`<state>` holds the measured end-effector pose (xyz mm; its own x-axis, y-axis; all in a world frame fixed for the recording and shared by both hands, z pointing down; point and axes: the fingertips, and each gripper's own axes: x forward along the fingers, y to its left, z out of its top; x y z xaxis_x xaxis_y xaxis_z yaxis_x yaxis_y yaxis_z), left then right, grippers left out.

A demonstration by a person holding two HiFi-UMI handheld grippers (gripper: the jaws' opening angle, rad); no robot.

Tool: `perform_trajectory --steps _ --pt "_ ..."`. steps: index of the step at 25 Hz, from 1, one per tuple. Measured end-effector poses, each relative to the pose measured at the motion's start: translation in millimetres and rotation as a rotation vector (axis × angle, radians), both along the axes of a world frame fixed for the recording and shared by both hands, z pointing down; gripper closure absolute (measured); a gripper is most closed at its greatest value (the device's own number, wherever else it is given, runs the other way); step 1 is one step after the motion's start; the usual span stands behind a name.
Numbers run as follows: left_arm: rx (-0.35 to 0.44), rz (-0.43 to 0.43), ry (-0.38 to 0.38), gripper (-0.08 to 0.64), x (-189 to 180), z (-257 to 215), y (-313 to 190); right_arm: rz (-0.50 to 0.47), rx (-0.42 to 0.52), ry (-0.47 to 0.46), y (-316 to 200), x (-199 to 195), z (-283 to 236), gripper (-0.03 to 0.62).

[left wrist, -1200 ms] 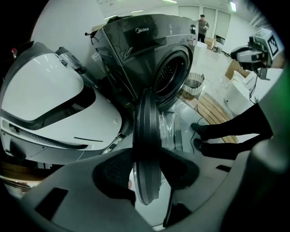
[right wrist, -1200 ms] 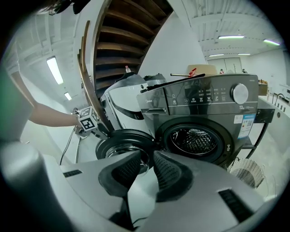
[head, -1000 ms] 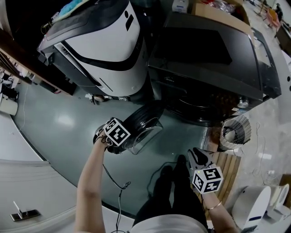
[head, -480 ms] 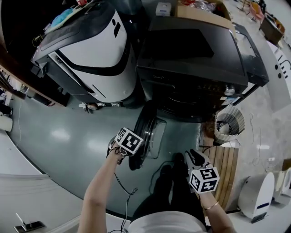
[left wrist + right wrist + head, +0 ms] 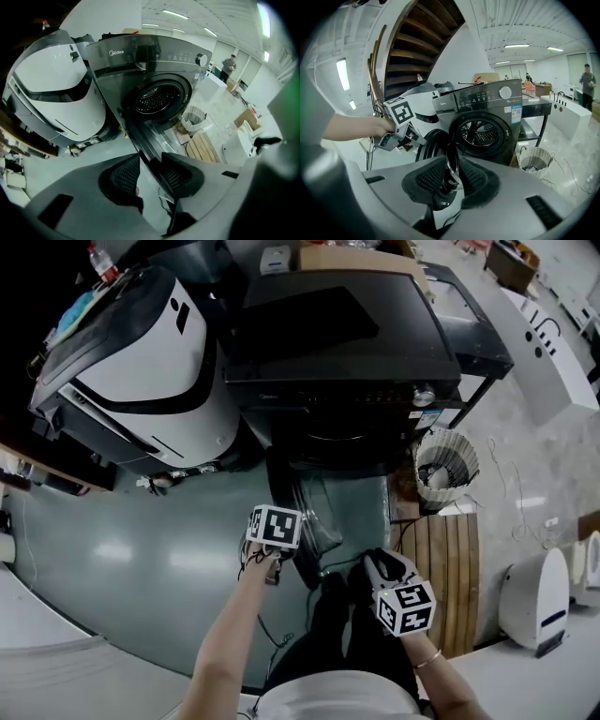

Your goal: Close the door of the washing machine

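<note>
The dark front-loading washing machine (image 5: 347, 343) stands at the top centre, its drum opening (image 5: 480, 132) uncovered. Its round door (image 5: 307, 507) stands about edge-on, roughly at right angles to the machine's front. In the left gripper view the door's dark rim (image 5: 140, 143) runs down between my left gripper's (image 5: 150, 158) jaws, close to the right pad (image 5: 180, 176), with floor showing beside the left pad. Its marker cube (image 5: 275, 526) sits at the door's outer edge. My right gripper (image 5: 378, 563) hangs to the door's right, apart from it, jaws partly open and empty.
A white machine (image 5: 141, 362) stands left of the washer. A slatted basket (image 5: 441, 465) and a wooden slat platform (image 5: 441, 568) lie to the right, with a white appliance (image 5: 534, 596) beyond. A cable (image 5: 281, 638) trails on the grey floor by the person's legs (image 5: 328, 615).
The door has swung from wide open toward the machine, and my left gripper has travelled right with its edge. The right gripper has drifted slightly left.
</note>
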<state>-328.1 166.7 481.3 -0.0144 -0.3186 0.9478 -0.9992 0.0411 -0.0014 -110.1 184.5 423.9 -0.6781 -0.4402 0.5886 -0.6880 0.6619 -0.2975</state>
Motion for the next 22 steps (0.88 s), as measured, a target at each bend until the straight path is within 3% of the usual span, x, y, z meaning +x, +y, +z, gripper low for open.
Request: perform_trajectory --steps 7,13,22 --pt "0.065 -0.122 0.049 0.391 48.0 0.1 -45.5 0.003 -0.008 0.022 -1.0 38.9 10.8 0.495" --pt "0.036 -0.216 0.106 0.391 87.4 -0.6 -73.1 -0.113 -0.004 0.095 -7.7 57.0 30.0 0.475" --pt "0.046 -0.299 0.137 0.394 113.2 0.2 -120.8 -0.247 0.023 0.227 -59.6 60.1 84.8 0.454"
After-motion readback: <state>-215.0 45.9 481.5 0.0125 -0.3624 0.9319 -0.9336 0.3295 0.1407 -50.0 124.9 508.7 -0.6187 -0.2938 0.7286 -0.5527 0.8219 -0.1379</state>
